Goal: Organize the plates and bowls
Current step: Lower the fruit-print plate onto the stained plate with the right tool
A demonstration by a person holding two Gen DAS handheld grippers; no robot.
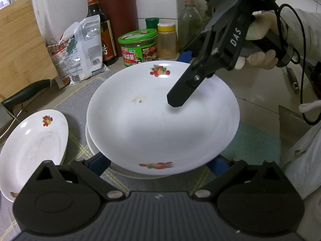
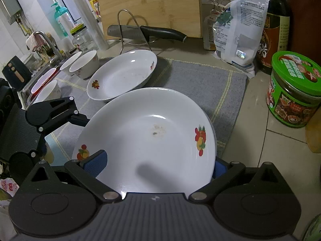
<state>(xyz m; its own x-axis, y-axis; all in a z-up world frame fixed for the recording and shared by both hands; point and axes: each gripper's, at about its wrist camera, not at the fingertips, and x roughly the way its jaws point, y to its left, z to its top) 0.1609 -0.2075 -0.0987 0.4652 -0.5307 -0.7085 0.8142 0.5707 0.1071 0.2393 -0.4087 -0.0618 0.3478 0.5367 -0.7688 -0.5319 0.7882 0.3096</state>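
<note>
A white deep plate (image 1: 160,120) (image 2: 148,140) with fruit prints lies on top of another white plate (image 1: 90,142) on the grey mat. My left gripper (image 1: 158,165) (image 2: 80,120) stands wide at the plate's near rim. Its blue pads (image 1: 99,164) show on either side, and their tips are hidden under the rim. My right gripper (image 2: 157,163) (image 1: 180,78) straddles the far rim, also wide. One of its fingers (image 1: 178,96) hangs just over the plate's inside and casts a shadow. The other is outside the rim. A second fruit-print plate (image 1: 34,146) (image 2: 124,76) lies apart on the mat.
White bowls (image 2: 85,64) stand by the sink at the left. A knife (image 2: 160,33) rests on a wire rack before a wooden board (image 2: 148,6). A green-lidded jar (image 1: 138,47), a sauce bottle (image 1: 100,20), a white bag (image 1: 84,48) and spice jars crowd the back. A gloved hand (image 1: 260,42) holds the right gripper.
</note>
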